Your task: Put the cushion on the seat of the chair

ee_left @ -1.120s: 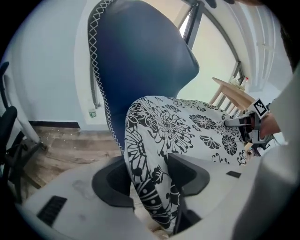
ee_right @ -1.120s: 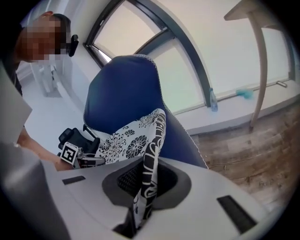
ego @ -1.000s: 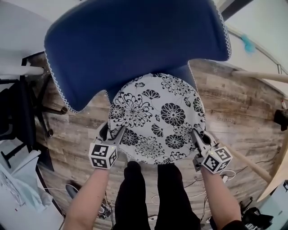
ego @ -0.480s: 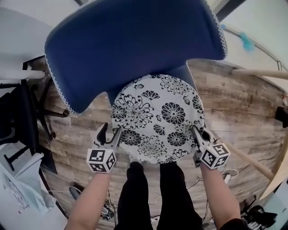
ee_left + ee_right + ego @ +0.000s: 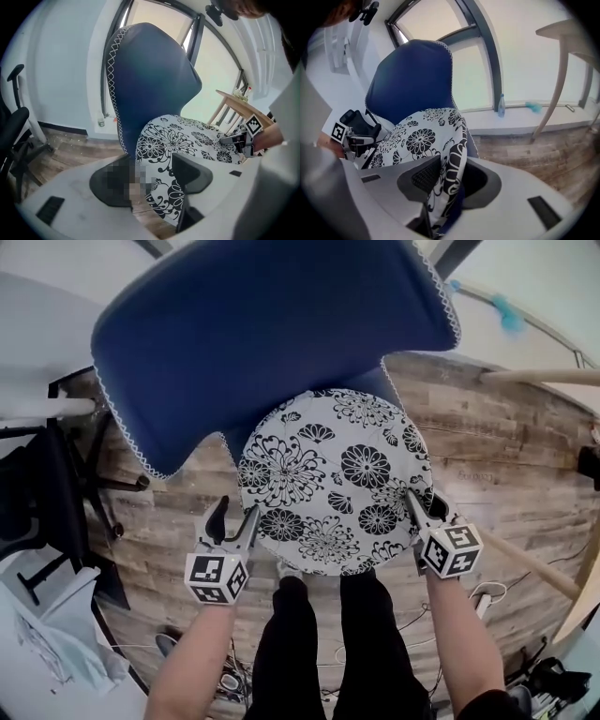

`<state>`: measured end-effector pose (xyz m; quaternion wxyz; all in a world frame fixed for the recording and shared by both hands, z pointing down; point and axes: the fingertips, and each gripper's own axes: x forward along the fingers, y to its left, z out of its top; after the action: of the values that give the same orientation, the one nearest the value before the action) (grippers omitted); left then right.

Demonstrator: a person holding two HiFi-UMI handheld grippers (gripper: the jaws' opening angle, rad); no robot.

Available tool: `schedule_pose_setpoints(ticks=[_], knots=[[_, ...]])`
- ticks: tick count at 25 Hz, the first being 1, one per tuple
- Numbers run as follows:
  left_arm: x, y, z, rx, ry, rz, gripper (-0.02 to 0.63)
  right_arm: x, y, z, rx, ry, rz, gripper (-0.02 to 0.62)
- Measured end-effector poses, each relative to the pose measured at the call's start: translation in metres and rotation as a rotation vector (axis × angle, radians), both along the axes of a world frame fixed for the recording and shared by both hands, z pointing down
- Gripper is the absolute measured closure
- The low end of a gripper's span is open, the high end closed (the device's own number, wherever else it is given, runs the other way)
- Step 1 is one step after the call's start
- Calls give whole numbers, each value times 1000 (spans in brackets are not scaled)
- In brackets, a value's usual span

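The round black-and-white flowered cushion (image 5: pixel 337 479) lies flat on the seat of the blue high-backed chair (image 5: pixel 262 324). My left gripper (image 5: pixel 232 519) is open just off the cushion's left edge and holds nothing. In the left gripper view its jaws (image 5: pixel 152 176) stand wide, with the cushion (image 5: pixel 187 136) beyond them. My right gripper (image 5: pixel 427 510) sits at the cushion's right edge. Its jaws (image 5: pixel 452 180) have just been opening, and the cushion's rim (image 5: pixel 454 154) still stands between the parted pads.
A black office chair (image 5: pixel 37 474) stands at the left. A wooden table leg (image 5: pixel 525 568) slants at the right, and the wooden table (image 5: pixel 239 101) is behind the chair. The person's legs (image 5: pixel 319 643) are close to the seat's front. A bottle (image 5: pixel 501 104) stands on the window ledge.
My left gripper has drawn back from the cushion's left edge, down and left in the head view. My right gripper stayed at the right edge and its jaws have parted.
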<state>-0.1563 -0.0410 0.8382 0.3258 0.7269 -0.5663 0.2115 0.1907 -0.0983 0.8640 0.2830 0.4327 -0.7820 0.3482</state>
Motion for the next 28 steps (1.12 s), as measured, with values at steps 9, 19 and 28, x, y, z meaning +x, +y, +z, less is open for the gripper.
schedule_pose_setpoints(ticks=[9,19,28], knots=[[10,0,-46,24,2,51,347,22,3,-38,38,2,122,422],[27,-12,-153,102,27,137,347,-6,7,-179,271,-144,108,423],[44,-3,-250,213,2,278,347,-20,20,-298,409,-111,85,423]])
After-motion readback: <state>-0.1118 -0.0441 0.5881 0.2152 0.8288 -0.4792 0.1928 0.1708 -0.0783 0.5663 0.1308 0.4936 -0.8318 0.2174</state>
